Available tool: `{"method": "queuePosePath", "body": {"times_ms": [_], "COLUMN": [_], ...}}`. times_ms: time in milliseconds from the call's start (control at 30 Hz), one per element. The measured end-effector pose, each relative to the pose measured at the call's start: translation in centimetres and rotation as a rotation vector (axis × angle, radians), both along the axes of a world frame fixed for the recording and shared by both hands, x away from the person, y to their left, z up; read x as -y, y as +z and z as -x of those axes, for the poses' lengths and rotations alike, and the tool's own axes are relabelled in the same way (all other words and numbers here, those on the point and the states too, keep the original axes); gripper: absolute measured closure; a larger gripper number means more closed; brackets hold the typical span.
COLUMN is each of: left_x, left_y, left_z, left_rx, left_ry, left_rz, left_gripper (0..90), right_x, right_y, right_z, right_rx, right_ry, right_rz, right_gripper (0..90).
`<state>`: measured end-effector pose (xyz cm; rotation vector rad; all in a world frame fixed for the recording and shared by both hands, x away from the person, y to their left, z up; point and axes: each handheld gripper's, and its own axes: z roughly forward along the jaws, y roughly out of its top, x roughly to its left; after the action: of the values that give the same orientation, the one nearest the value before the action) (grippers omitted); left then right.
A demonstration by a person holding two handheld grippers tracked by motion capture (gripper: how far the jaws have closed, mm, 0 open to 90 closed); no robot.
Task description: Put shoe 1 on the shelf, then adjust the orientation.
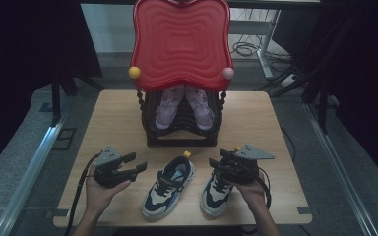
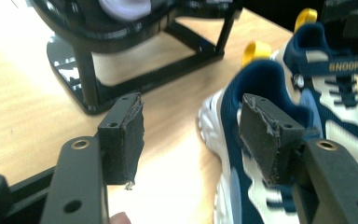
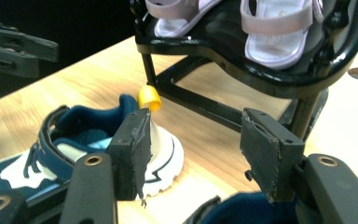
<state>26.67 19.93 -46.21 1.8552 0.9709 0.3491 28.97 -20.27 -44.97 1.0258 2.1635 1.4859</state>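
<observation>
I have both grippers spread wide and holding nothing. My left gripper point(image 1: 134, 164) sits just left of the left sneaker point(image 1: 170, 186); my right gripper point(image 1: 215, 164) hovers over the heel end of the right sneaker point(image 1: 215, 192), hiding its collar. Both sneakers lie on the table point(image 1: 118, 118), heels toward the black rack point(image 1: 150, 135), toes toward me, tilted slightly leftward

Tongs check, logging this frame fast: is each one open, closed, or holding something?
Left tongs: open, holding nothing, beside the left sneaker.
Right tongs: open, holding nothing, above the right sneaker.
</observation>
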Motion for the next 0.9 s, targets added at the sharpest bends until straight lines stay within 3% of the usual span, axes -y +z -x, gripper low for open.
{"method": "queuePosePath", "body": {"times_ms": [100, 500, 900], "left_x": [-0.2, -0.8, -0.3], "left_y": [-0.4, -0.6, -0.6], "left_z": [0.2, 1.0, 1.2], "left_rx": [-0.024, -0.045, -0.047], "left_ry": [0.000, 0.008, -0.013], "left_rz": [-0.010, -0.005, -0.001], "left_gripper": [39.7, 39.3, 39.6], "right_x": [0.4, 2.4, 4.1], "right_y": [0.0, -0.1, -0.2], "right_z": [0.2, 1.0, 2.0], "right_rx": [0.002, 0.003, 0.006], "right_ry": [-0.006, -0.032, -0.064], "right_rz": [0.005, -0.010, -0.026], "right_gripper": [43.7, 43.5, 43.7]}}
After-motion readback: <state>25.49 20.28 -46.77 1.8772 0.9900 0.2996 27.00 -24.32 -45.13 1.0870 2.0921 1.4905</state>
